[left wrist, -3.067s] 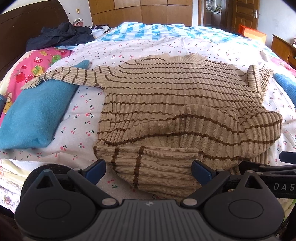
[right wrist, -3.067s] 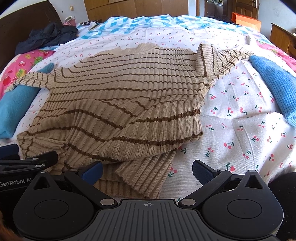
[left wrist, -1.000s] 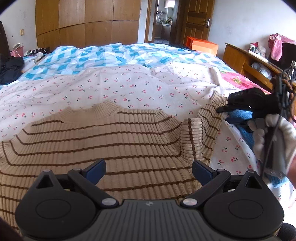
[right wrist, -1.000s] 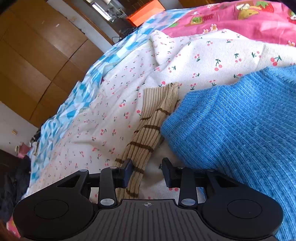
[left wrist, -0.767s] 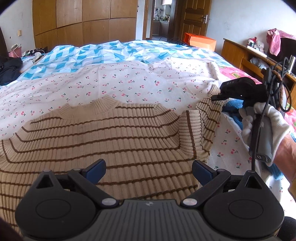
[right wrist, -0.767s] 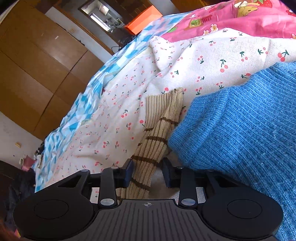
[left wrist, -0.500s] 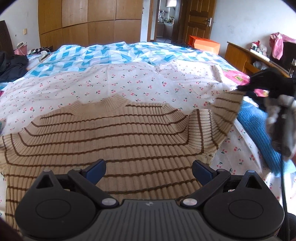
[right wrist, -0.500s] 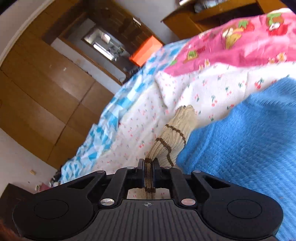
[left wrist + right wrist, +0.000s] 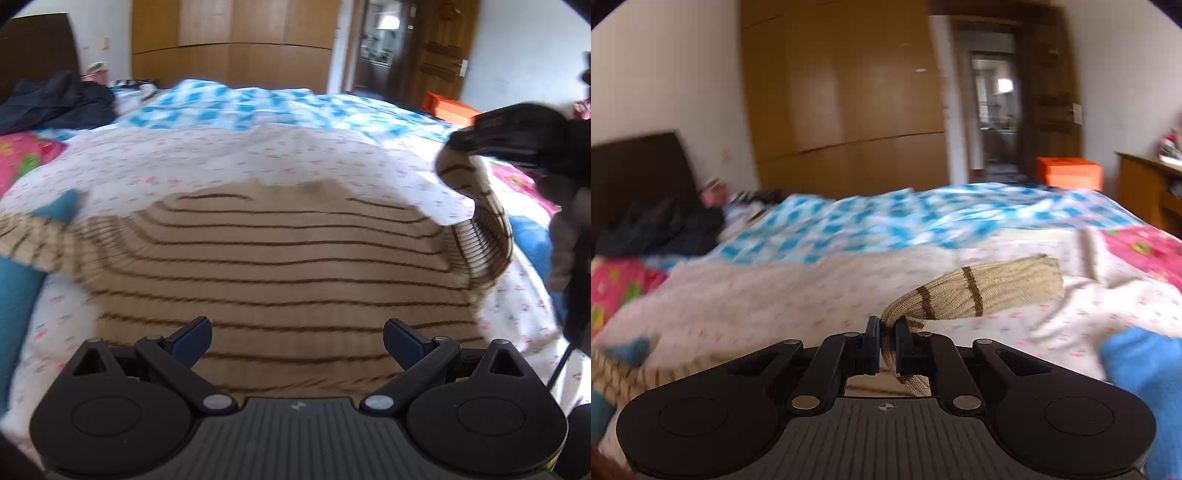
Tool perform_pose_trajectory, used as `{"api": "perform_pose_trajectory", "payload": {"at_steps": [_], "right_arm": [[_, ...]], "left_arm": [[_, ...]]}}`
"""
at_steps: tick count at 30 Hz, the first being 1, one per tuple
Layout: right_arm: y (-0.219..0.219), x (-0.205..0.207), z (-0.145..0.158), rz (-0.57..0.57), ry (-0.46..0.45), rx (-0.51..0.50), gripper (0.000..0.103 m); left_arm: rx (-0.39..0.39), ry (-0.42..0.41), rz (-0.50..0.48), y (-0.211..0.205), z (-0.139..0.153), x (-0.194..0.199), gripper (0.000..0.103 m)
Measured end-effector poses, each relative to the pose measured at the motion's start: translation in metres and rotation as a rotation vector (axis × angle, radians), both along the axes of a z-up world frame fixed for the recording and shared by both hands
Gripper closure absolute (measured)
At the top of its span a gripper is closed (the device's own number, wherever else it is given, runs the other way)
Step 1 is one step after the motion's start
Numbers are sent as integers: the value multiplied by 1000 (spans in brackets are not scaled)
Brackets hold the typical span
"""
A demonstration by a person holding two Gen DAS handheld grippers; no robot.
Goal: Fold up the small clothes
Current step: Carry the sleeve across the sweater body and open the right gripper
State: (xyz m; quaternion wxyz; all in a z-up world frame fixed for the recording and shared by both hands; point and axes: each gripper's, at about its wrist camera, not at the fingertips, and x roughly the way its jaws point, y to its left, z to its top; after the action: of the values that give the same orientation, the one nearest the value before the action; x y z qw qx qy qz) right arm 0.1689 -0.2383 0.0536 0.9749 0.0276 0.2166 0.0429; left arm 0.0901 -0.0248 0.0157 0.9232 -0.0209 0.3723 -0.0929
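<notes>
A beige sweater with thin brown stripes point(image 9: 288, 266) lies spread on the cherry-print sheet point(image 9: 229, 155). My right gripper point(image 9: 887, 332) is shut on its right sleeve point(image 9: 982, 288), whose cuff sticks out past the pads. In the left wrist view the right gripper point(image 9: 461, 142) holds that sleeve point(image 9: 484, 240) lifted in an arc above the sweater's right shoulder. My left gripper point(image 9: 297, 334) hangs open over the sweater's body, nothing between its fingers. The other sleeve point(image 9: 33, 236) lies stretched out to the left.
A teal folded cloth point(image 9: 18, 295) lies at the left under the left sleeve. A blue knit garment point(image 9: 1145, 369) lies at the right. Dark clothes point(image 9: 55, 103) are heaped by the headboard. A blue checked quilt point(image 9: 905, 221) covers the far side, with a pink printed sheet point(image 9: 1145, 247) to the right.
My right gripper closed on the right sleeve, then lifted it and carried it in over the sweater while rolling level. My left gripper swung left across the sweater, staying open.
</notes>
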Motion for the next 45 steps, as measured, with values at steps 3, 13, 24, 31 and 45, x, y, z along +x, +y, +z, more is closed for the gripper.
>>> {"api": "perform_pose_trajectory", "payload": {"at_steps": [3,13,24,31,45], "right_arm": [[79,4,-36,222,28,-257,95],[139,-25,-79,442,126,-501,87],[170,1,-86,518,124,-546,76],[179,14,-66,508,131,-380,95],[116,-5,-55,457,213,-190,73]], "left_arm": [[16,-10,79,32,-3,-11,0],[-101,6,194,79,-20,-13,0],[-151,3,253,99,-20,-15,0],[-189,-26,326,114,-18,-18,0],[-117,-6,306,102,-22,-9,0]]}}
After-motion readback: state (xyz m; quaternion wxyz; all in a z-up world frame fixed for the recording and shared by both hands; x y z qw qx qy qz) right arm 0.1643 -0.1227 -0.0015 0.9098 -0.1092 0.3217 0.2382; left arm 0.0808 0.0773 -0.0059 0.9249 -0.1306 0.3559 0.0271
